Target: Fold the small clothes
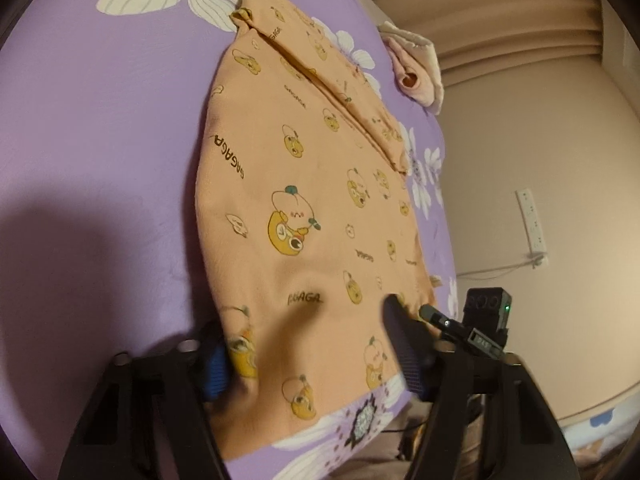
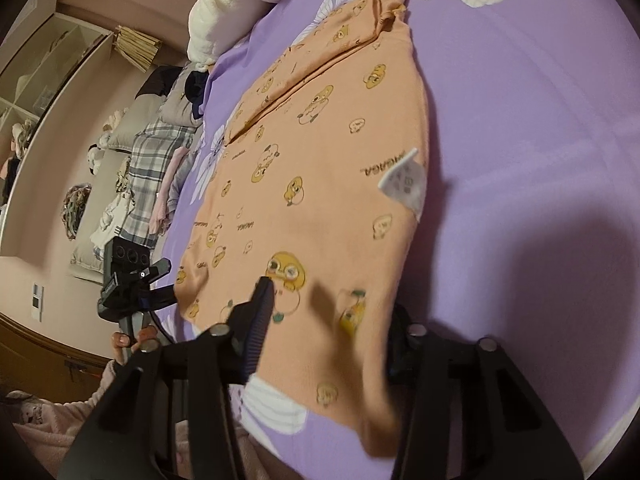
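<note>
The peach cotton shirt with cartoon-duck print (image 1: 304, 200) lies flat on the purple flowered bedsheet (image 1: 100, 140). Each wide-open tool, left (image 1: 312, 356) and right (image 2: 328, 332), straddles a near hem corner, probably readying a pinch to fold it away.

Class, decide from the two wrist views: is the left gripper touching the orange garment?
Touching. In the left wrist view, the left gripper has its open jaws either side of the orange garment; the right finger lies on the cloth near the hem.
</note>
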A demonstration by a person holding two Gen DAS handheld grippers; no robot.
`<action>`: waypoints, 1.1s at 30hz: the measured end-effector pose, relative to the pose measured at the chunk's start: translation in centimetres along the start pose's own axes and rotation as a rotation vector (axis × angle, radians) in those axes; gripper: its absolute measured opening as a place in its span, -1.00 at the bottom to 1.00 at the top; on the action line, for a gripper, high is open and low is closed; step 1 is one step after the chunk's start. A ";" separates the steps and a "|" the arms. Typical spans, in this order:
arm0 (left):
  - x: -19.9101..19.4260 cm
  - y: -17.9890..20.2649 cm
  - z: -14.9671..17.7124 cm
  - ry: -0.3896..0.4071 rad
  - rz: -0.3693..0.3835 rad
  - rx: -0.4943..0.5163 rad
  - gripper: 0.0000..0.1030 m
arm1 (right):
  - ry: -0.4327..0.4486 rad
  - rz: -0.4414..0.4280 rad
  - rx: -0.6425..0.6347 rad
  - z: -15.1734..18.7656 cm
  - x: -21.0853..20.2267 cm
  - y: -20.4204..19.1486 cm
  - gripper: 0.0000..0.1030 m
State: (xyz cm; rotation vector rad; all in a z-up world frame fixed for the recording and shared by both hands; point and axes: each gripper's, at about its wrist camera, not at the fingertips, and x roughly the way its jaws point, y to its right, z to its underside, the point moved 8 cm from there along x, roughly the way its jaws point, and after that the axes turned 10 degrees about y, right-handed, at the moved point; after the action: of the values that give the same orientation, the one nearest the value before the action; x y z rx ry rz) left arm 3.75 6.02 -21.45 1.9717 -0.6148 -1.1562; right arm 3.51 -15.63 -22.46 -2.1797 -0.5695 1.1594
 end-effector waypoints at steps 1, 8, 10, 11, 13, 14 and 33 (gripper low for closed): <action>0.1 -0.2 0.1 -0.002 -0.009 -0.001 -0.04 | -0.001 0.004 -0.003 -0.1 0.2 0.0 -0.36; -0.7 -1.8 0.7 0.002 -0.001 -0.067 -0.61 | 0.007 0.023 -0.017 -0.2 0.4 0.3 -0.70; -0.9 -1.7 1.1 -0.004 0.006 -0.071 -0.69 | 0.009 0.027 -0.012 -0.2 0.2 0.5 -0.79; -0.9 -1.7 1.3 -0.008 0.008 -0.071 -0.70 | 0.011 0.031 -0.017 -0.1 0.1 0.4 -0.79; -0.8 -1.5 1.5 -0.013 0.018 -0.077 -0.79 | 0.016 0.025 -0.027 -0.1 -0.1 0.1 -0.82; -0.8 -1.4 1.6 -0.013 0.022 -0.077 -0.96 | 0.020 0.021 -0.030 -0.2 -0.2 0.0 -0.83; -2.9 6.6 -2.6 0.172 0.154 0.103 -0.99 | 0.219 -0.108 -0.139 -4.8 -3.9 -6.3 -0.90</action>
State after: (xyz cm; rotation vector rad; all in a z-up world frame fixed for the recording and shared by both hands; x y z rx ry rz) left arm 4.43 5.13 -13.87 2.0452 -0.7335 -0.8675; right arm 4.95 -14.87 -13.73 -2.3241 -0.6790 0.8331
